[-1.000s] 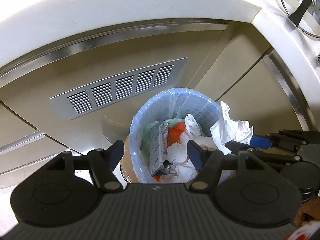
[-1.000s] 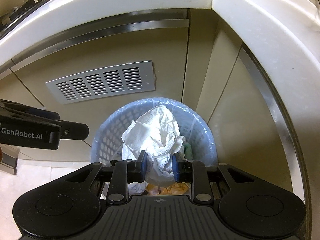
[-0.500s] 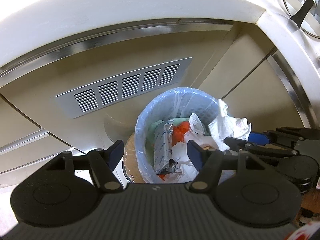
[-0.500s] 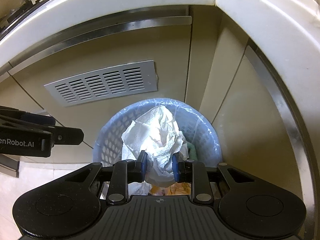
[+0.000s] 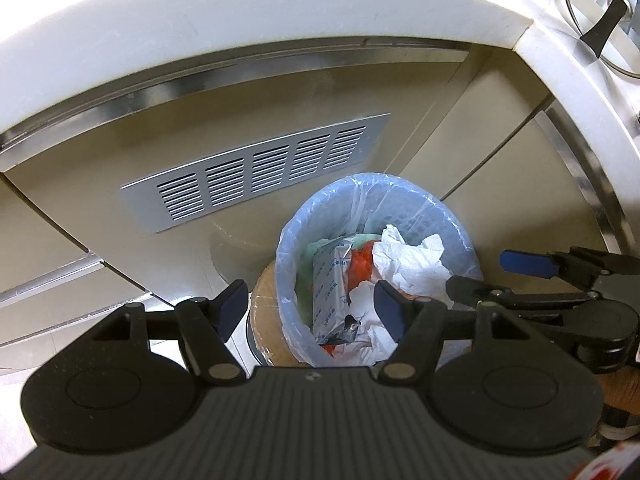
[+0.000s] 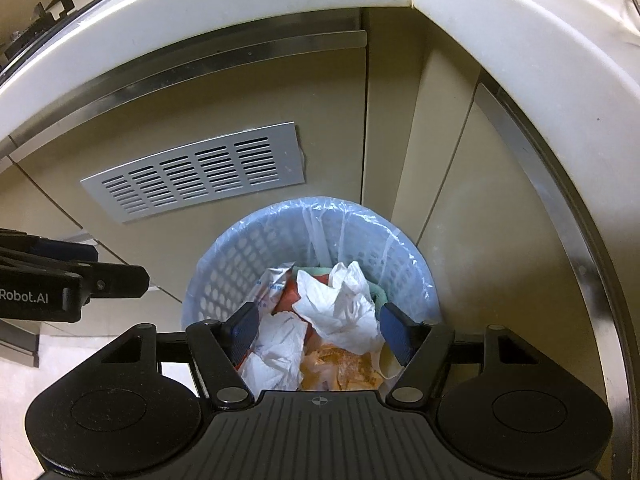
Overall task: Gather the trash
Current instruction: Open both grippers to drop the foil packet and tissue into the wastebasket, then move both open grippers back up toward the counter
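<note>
The floor [image 5: 16, 364], pale and tiled where it shows at the lower left, carries a light blue perforated waste basket [image 6: 240, 256] lined with a clear plastic bag, standing close against the beige cabinet fronts [image 6: 328, 120] in the inner corner. Just beside the basket, touching its left side in the left wrist view, stands a round brown cardboard-coloured container [image 5: 266, 312] with a dark rim. The basket holds crumpled white paper [image 6: 344, 312], printed wrappers and orange scraps.

Home kitchen. White countertop [image 6: 520, 32] over beige cabinet doors [image 6: 224, 104] with steel trim, metal vent grille [image 5: 256, 172] in one door, glass pot lid [image 5: 600, 32] on the counter, lined bin [image 6: 308, 240] of household trash on the floor in the cabinet corner.
</note>
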`<state>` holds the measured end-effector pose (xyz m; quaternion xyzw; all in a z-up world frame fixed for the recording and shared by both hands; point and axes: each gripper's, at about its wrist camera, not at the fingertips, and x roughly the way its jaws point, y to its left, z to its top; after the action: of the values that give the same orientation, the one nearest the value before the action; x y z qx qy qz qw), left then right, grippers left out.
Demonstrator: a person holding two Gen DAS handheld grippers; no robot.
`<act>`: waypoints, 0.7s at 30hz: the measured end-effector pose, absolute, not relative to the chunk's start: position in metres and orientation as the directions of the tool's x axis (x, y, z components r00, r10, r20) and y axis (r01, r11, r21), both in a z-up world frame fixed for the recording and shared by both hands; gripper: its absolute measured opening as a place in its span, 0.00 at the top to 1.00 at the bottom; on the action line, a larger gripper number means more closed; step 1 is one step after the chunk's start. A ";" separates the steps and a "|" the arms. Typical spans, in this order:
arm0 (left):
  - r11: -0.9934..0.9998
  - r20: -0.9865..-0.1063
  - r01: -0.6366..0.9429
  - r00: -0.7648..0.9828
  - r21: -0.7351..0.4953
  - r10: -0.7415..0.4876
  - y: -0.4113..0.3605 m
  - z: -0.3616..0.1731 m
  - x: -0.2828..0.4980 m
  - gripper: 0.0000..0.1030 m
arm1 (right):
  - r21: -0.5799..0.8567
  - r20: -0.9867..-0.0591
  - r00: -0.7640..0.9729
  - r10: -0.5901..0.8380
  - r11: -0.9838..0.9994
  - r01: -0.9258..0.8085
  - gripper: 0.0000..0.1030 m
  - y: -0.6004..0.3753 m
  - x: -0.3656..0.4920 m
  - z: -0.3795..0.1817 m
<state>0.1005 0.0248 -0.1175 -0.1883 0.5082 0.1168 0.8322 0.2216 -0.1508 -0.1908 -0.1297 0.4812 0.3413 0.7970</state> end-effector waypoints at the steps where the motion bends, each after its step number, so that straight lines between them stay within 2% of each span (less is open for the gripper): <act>1: 0.902 -0.889 -0.385 0.459 -0.194 0.004 0.025 -0.116 0.100 0.36 | 0.121 -0.855 0.304 0.419 0.733 -0.670 0.35 -0.150 0.221 -0.190; 14: 0.917 -0.863 -0.349 0.505 -0.193 0.011 0.020 -0.093 0.090 0.36 | 0.108 -0.843 0.325 0.428 0.727 -0.678 0.35 -0.149 0.213 -0.172; 21: 0.928 -0.823 -0.313 0.567 -0.204 0.010 0.019 -0.063 0.079 0.36 | 0.114 -0.812 0.355 0.463 0.723 -0.682 0.35 -0.155 0.199 -0.141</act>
<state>0.0786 0.0194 -0.0635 -0.1659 0.4557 0.0929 0.8696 0.1991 -0.1547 -0.1412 -0.1227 0.4461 0.3516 0.8138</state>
